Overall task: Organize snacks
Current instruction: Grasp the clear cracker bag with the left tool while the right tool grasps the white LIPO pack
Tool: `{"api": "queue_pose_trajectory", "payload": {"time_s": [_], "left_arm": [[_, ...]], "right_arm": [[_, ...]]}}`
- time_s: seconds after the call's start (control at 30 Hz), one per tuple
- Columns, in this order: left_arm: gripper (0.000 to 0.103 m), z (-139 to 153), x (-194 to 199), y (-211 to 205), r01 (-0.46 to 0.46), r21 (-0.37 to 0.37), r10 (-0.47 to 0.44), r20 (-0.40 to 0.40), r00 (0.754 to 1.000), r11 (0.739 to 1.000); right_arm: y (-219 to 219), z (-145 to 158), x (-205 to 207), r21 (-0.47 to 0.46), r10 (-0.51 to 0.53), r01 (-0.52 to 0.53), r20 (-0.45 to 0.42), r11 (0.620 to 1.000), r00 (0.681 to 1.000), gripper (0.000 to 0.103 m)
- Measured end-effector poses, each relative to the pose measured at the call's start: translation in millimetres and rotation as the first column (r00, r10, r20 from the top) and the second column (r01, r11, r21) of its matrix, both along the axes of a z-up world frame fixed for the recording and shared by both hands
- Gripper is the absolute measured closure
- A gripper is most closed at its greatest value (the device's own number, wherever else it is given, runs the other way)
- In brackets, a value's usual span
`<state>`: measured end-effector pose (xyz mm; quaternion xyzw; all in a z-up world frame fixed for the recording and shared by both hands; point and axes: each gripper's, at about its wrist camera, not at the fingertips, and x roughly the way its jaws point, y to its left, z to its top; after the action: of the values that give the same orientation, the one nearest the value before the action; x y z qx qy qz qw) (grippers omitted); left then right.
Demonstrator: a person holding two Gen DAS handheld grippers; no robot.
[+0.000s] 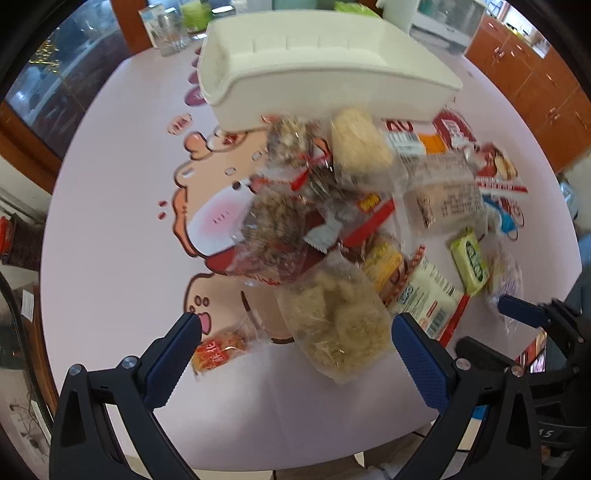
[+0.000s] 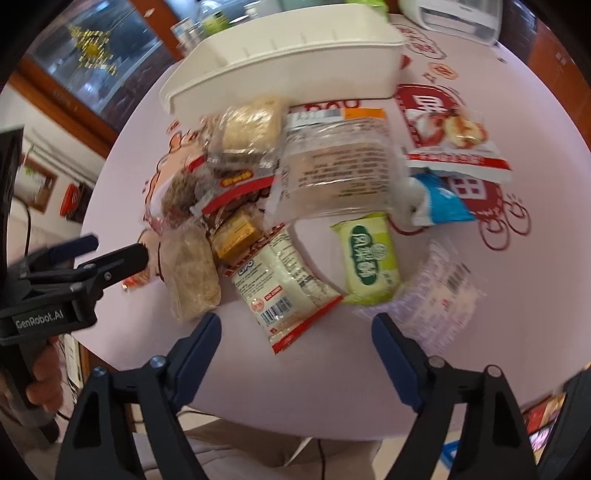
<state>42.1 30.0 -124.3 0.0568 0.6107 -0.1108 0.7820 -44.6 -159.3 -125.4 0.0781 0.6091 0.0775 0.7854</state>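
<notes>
Overhead, both jaws spread, snack pile (image 1: 332, 221), white bin (image 1: 317, 62)

Snack packets (image 2: 295, 192) lie heaped mid-counter (image 2: 332, 387); the tray (image 2: 288, 70) sits at the far side behind them, glasses (image 1: 171, 35) beyond its left end

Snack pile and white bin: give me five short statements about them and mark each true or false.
1. The white bin stands behind the snack pile. True.
2. The left gripper is clamped on a snack. False: its jaws are open, holding nothing.
3. The green packet lies on the table. True.
4. The white bin is full of snacks. False: no snacks show inside it.
5. The right gripper is open. True.
</notes>
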Motion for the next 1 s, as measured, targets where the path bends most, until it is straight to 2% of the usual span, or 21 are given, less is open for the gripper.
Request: {"api": "queue_pose_trajectory", "payload": {"time_s": [0.13,0.27,0.43,0.7,0.87,0.93,1.0], "left_arm": [[0.001,-14.9,4.3,4.9,-0.044,-0.059,0.04,-0.07,0.997,0.997],[0.001,-35.5,11.9,8.0,-0.112,-0.082,0.101,-0.134,0.986,0.99],[0.001,-60.3,18.9,7.6,-0.196,-0.137,0.162,-0.227,0.96,0.971],[0.002,-76.2,17.4,-12.0,-0.185,-0.116,0.147,-0.272,0.951,0.976],[0.011,-73.8,12.1,-18.4,-0.17,-0.078,0.148,-0.235,0.961,0.982],[0.03,-72.1,11.3,-23.1,-0.163,-0.065,0.146,-0.209,0.967,0.985],[0.037,-69.4,9.4,-25.8,-0.15,-0.076,0.133,-0.199,0.971,0.986]], "right_arm": [[12.7,-11.3,3.3,-0.015,0.071,-0.071,0.008,0.997,0.997,0.033],[25.0,-21.4,7.3,-0.052,0.147,-0.145,0.036,0.988,0.989,0.036],[32.1,-34.4,13.7,-0.092,0.201,-0.197,0.035,0.976,0.979,0.036],[45.2,-46.5,11.4,-0.176,0.246,-0.234,0.047,0.956,0.968,0.038],[58.8,-53.1,14.0,-0.221,0.285,-0.264,0.07,0.939,0.956,0.044],[65.0,-54.3,14.2,-0.23,0.303,-0.279,0.078,0.932,0.95,0.052],[69.5,-54.9,13.8,-0.227,0.308,-0.282,0.086,0.932,0.947,0.056]]}}
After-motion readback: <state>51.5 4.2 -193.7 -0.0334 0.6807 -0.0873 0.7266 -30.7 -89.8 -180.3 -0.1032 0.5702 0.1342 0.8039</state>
